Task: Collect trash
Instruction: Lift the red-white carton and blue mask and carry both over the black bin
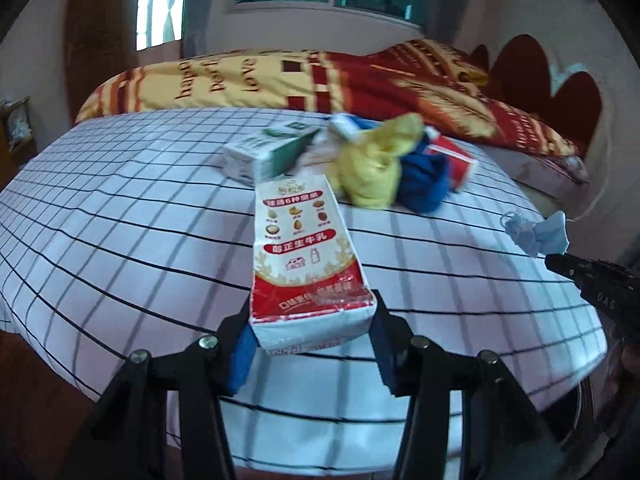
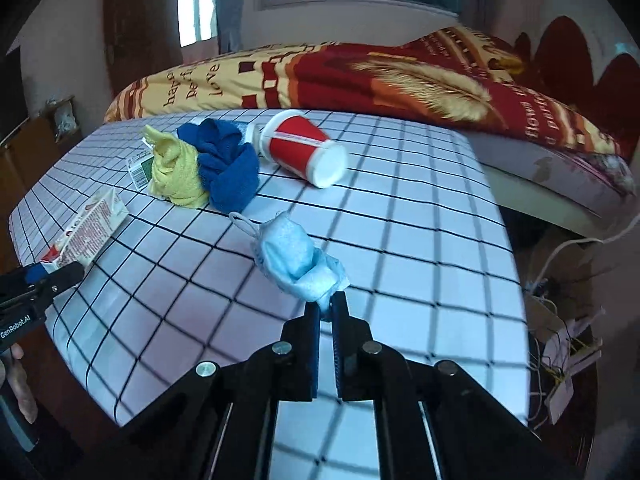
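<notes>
— Between the left tongs (image 1: 312, 334), what is held?

— One end of a red-and-white milk carton (image 1: 306, 256) is gripped between the blue pads (image 1: 244, 354); the jaws are spread just to the carton's width. The rest of the carton is stretched forward, away from the tongs, over the checked worktop (image 1: 120, 216).

— And at the right tongs (image 2: 326, 306)?

— A crumpled light-blue face mask (image 2: 298, 260) is pinched at its near corner, the jaws being almost fully closed on it. Its ear loop is seen at the far end, over the worktop.

— What is seen beyond the tongs?

— Ahead of the left tongs, past the carton's far end, a green-and-white carton (image 1: 264, 152) is laid on its side. To its right, a yellow cloth (image 1: 372, 168) and a blue cloth (image 1: 424, 180) are bunched together, touching. From the right tongs, a red paper cup (image 2: 302, 150) is seen tipped on its side just beside the blue cloth. A bed with a red-and-yellow quilt (image 2: 360, 76) is placed behind the worktop.
</notes>
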`<state>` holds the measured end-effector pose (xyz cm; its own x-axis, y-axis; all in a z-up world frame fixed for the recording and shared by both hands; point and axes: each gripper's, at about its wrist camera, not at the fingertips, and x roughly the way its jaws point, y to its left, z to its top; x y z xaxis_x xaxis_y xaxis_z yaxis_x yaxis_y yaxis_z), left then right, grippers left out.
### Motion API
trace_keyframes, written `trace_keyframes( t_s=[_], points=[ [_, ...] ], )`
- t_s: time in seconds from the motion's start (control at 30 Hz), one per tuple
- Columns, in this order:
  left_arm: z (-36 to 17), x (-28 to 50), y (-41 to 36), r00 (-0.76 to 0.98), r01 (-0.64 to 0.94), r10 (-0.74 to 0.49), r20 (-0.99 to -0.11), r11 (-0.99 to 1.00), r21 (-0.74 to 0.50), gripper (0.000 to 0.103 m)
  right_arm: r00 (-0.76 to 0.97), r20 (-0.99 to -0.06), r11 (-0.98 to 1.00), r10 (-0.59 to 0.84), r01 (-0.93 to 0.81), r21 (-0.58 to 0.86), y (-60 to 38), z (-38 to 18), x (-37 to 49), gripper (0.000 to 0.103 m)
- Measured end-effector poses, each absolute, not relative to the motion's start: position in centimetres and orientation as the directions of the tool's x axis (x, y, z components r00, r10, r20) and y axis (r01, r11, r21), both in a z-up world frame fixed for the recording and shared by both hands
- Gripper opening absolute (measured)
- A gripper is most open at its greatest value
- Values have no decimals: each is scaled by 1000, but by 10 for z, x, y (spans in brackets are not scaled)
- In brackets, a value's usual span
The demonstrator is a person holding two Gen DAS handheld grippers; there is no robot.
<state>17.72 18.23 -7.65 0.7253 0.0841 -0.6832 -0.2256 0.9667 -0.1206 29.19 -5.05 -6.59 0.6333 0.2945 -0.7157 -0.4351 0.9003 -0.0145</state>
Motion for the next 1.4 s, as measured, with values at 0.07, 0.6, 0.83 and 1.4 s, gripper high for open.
trace_keyframes(
  t_s=[0.07,0.6,0.83,1.4],
  points=[
    [-74,175,170,732,-201,66,-678,972,-123,52,645,-707,908,291,-420,-9,-66,-61,281,6],
    [-60,168,63,749,29,-94,-656,994,-110,52,717,-682,980,141,-197,-4,-209,-53,217,6],
    [-59,172,4,732,154,-176,-658,984,-93,52,720,-690,995,75,-97,6,-266,-61,197,6],
    [-65,162,-128,644,404,-341,-685,912,-73,52,688,-725,996,-13,71,49,-365,-93,152,6]
  ],
)
